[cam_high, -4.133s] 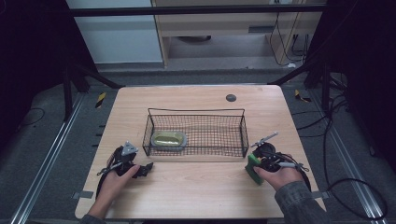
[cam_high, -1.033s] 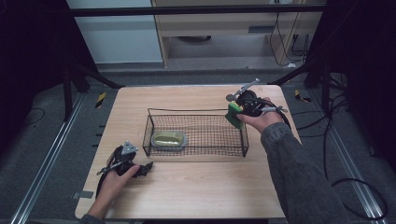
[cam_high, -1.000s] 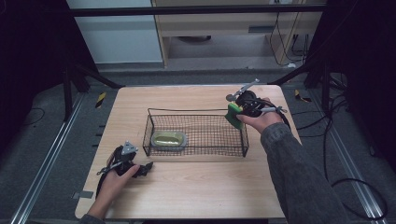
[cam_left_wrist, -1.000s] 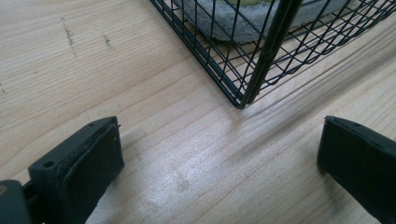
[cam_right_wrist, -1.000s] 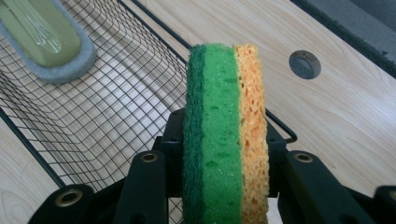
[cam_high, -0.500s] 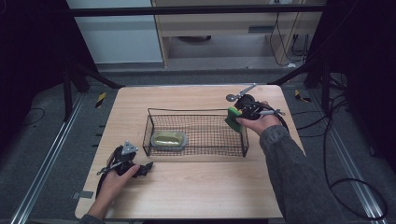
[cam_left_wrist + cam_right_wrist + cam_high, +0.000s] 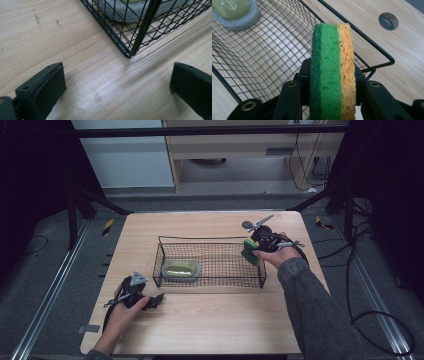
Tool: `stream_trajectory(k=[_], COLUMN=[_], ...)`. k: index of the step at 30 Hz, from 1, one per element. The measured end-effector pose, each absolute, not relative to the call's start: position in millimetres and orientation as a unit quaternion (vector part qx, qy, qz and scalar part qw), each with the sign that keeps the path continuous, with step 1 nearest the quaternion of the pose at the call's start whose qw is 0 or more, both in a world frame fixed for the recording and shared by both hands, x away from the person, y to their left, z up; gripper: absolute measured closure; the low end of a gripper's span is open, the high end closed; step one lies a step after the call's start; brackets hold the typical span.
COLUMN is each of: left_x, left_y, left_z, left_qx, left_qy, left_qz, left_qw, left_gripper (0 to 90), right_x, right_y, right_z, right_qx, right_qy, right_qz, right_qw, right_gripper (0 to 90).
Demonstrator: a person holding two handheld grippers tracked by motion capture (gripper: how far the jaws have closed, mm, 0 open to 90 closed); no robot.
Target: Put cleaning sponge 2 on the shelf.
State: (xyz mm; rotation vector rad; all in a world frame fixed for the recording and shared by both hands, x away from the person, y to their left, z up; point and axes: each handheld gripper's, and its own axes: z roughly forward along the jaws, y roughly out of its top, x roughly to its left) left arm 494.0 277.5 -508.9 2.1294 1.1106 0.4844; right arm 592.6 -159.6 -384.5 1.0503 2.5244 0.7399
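Note:
A black wire basket (image 7: 210, 240) stands mid-table, with a grey oval dish holding a yellow-green soap (image 7: 180, 268) in its left end. My right gripper (image 7: 251, 249) hangs over the basket's right end, shut on a green and orange sponge (image 7: 333, 72) held on edge above the basket's rim (image 7: 352, 30). The dish with soap (image 7: 234, 11) lies far off inside. My left gripper (image 7: 154, 299) rests on the table in front of the basket's left corner (image 7: 130, 53), its jaws wide apart with nothing between them.
A round grey hole (image 7: 247, 225) sits in the tabletop behind the basket, also seen as a hole (image 7: 388, 21) past the sponge. Bare wood (image 7: 210, 320) lies in front of the basket. Cables trail from the right gripper (image 7: 380, 320) off the table's right edge.
My right gripper has carried the sponge from the table's front right up and back, then lowered it slightly over the basket's right end. The left gripper has not moved.

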Motion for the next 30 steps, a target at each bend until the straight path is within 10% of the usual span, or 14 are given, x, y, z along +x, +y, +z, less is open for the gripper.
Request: stream_trajectory(k=[30], left_x=[494], left_y=[278], left_z=[-509], left_qx=[0.819], left_qy=[0.425], left_qz=[0.186], left_qw=[0.338], left_gripper=[0.0], right_x=[598], right_y=[-156], right_z=[-403], right_qx=[0.367], right_qy=[0.886], right_qz=[0.233], right_qw=[0.159], right_gripper=[64.2])
